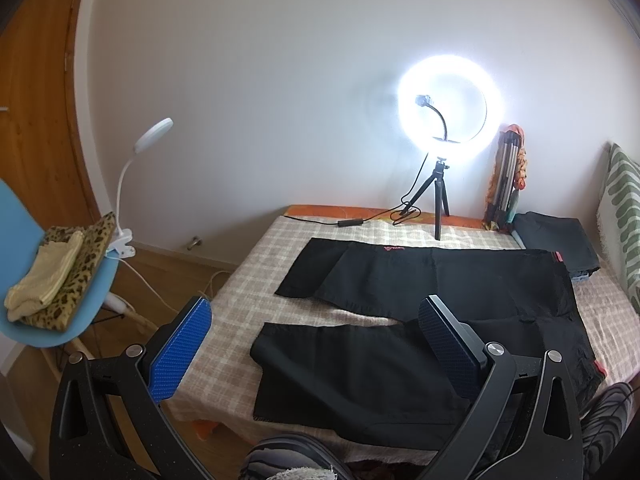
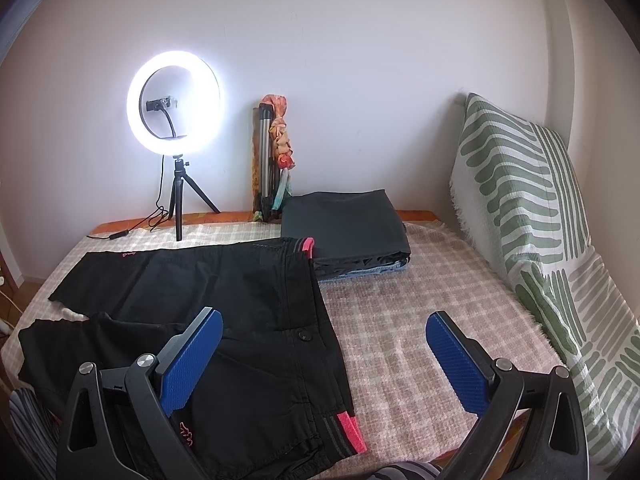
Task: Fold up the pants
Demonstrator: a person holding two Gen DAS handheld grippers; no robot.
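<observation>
Black pants (image 1: 400,300) lie spread flat on the checked bed cover (image 1: 248,292), legs to the left and apart, waistband with pink trim to the right. They also show in the right wrist view (image 2: 224,300), waistband (image 2: 332,360) near the middle. My left gripper (image 1: 316,344) is open and empty, above the near leg's end. My right gripper (image 2: 324,356) is open and empty, above the waistband's near corner.
A lit ring light on a tripod (image 1: 444,112) with a cable stands at the bed's far edge. A folded dark pile (image 2: 348,232) lies behind the waistband. A green-patterned pillow (image 2: 528,216) is on the right. A blue chair (image 1: 24,240) with clothes and a clip lamp stands on the left.
</observation>
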